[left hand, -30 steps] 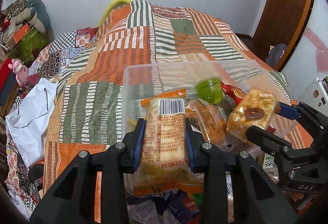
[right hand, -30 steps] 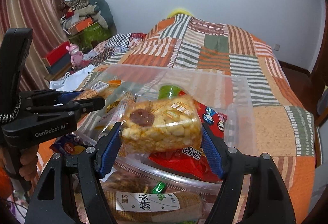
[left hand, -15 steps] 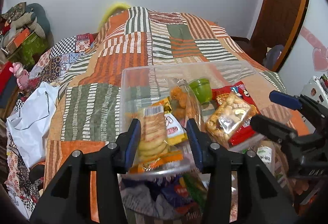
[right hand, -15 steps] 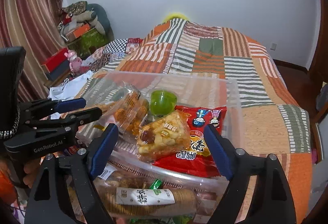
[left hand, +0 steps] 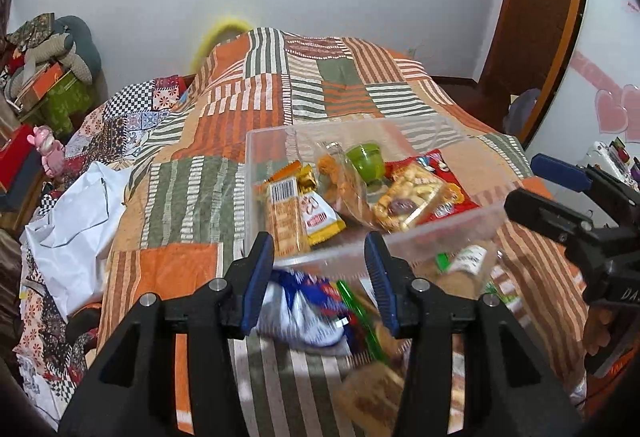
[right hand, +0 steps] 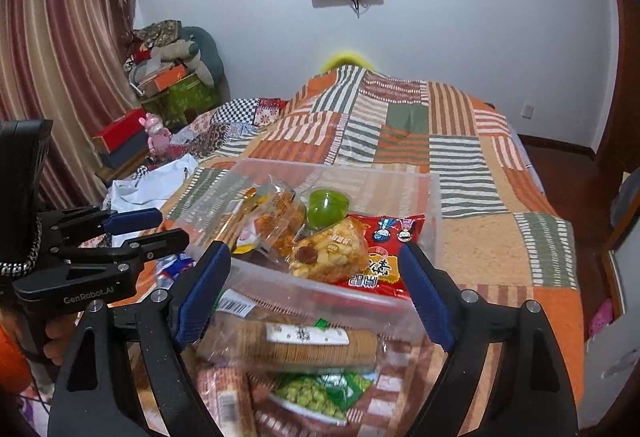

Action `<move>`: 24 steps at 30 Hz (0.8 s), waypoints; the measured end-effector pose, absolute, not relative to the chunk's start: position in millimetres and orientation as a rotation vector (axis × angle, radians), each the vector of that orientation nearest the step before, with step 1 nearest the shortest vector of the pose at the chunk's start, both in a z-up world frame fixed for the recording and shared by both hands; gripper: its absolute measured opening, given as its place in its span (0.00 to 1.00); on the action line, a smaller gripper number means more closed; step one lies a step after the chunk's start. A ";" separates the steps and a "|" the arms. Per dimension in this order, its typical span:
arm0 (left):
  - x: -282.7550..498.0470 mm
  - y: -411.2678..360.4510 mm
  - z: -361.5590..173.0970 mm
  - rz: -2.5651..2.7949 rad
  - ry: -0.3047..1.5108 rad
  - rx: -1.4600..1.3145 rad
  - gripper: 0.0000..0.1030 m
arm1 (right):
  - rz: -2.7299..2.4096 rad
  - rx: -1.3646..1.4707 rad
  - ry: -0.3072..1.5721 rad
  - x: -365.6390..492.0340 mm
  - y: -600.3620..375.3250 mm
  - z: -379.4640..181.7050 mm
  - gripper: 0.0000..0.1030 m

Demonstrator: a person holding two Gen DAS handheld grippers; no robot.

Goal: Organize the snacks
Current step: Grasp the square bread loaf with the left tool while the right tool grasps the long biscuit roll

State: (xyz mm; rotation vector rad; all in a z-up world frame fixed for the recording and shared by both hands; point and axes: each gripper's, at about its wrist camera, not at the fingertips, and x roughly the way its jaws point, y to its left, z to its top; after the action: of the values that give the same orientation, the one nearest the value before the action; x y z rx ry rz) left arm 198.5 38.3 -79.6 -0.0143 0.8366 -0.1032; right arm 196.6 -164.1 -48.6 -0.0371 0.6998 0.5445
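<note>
Left gripper [right hand: 160, 223] body: white lettering "GenRobot.AI".
Right gripper [left hand: 532, 181] body: partial letters "DA", rest cut off.
Red snack bag [right hand: 384, 253]: Chinese characters, too blurred to read.
Cracker pack [left hand: 286, 213]: barcode, digits illegible.

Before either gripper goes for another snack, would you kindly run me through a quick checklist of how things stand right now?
1. Left gripper open and holding nothing: ok.
2. Right gripper open and holding nothing: ok.
3. Puffed snack pack resting inside the clear plastic bin: ok.
4. Barcode cracker pack lying in the bin: ok.
5. Snacks outside the bin, such as the round cracker sleeve and green pea bag: not ok, not yet sorted.
6. Room left in the bin: cannot tell.
</note>
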 end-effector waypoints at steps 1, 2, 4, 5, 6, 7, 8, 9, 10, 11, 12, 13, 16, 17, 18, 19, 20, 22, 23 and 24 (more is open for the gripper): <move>193.1 37.1 -78.9 -0.104 0.838 -0.013 0.47 | 0.546 -0.033 0.696 193.4 -165.9 -46.9 0.82; 188.4 36.0 -78.3 -0.103 0.838 -0.012 0.47 | 0.548 -0.029 0.691 189.3 -167.9 -45.3 0.83; 177.1 33.8 -77.8 -0.108 0.840 -0.008 0.47 | 0.543 -0.024 0.679 182.3 -171.6 -43.3 0.85; 172.9 32.4 -78.1 -0.110 0.842 -0.005 0.47 | 0.540 -0.023 0.673 177.8 -173.6 -42.5 0.87; 168.5 30.7 -78.5 -0.112 0.844 -0.001 0.48 | 0.539 -0.023 0.670 174.3 -176.1 -42.5 0.88; 162.8 28.3 -79.6 -0.115 0.849 0.001 0.48 | 0.539 -0.025 0.668 170.9 -177.3 -42.5 0.88; 159.0 26.7 -81.0 -0.122 0.855 0.001 0.48 | 0.537 -0.028 0.667 167.7 -178.5 -43.1 0.88; 156.1 25.5 -82.0 -0.129 0.860 0.001 0.48 | 0.533 -0.032 0.665 163.9 -179.9 -43.8 0.89; 151.6 22.4 -84.1 -0.137 0.866 0.003 0.48 | 0.529 -0.036 0.665 161.7 -180.6 -44.6 0.89; 149.3 20.9 -86.0 -0.140 0.869 0.005 0.49 | 0.527 -0.039 0.665 158.9 -181.2 -45.8 0.89; 146.8 18.6 -87.9 -0.145 0.872 0.006 0.49 | 0.526 -0.044 0.666 155.7 -181.4 -47.4 0.89; 143.8 16.0 -90.2 -0.152 0.877 0.006 0.49 | 0.525 -0.049 0.669 151.7 -181.3 -49.6 0.89; 136.2 10.5 -98.3 -0.175 0.889 0.003 0.49 | 0.529 -0.062 0.679 140.8 -181.6 -58.4 0.89; 134.0 8.7 -101.0 -0.184 0.888 0.003 0.50 | 0.529 -0.064 0.683 137.6 -180.6 -61.0 0.89; 132.2 7.3 -104.1 -0.188 0.890 0.005 0.51 | 0.532 -0.066 0.691 133.4 -180.3 -65.4 0.89; 130.7 6.0 -108.0 -0.191 0.898 0.006 0.53 | 0.534 -0.067 0.697 130.8 -179.4 -68.3 0.89; 129.9 4.6 -111.5 -0.191 0.906 0.005 0.53 | 0.536 -0.067 0.702 127.4 -178.2 -71.8 0.89; 128.6 4.4 -119.9 -0.186 0.929 0.002 0.53 | 0.551 -0.064 0.724 123.1 -174.8 -80.2 0.89; 125.8 4.8 -121.6 -0.172 0.920 0.014 0.53 | 0.556 -0.063 0.733 120.3 -175.0 -83.0 0.89; 122.0 5.4 -122.1 -0.163 0.906 0.027 0.54 | 0.558 -0.063 0.744 119.2 -173.9 -86.6 0.89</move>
State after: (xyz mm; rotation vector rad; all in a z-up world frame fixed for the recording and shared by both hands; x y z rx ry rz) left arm 122.0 5.4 -122.1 0.0273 0.9060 -0.1633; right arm 119.2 -173.9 -86.6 -0.0632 0.7441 0.5582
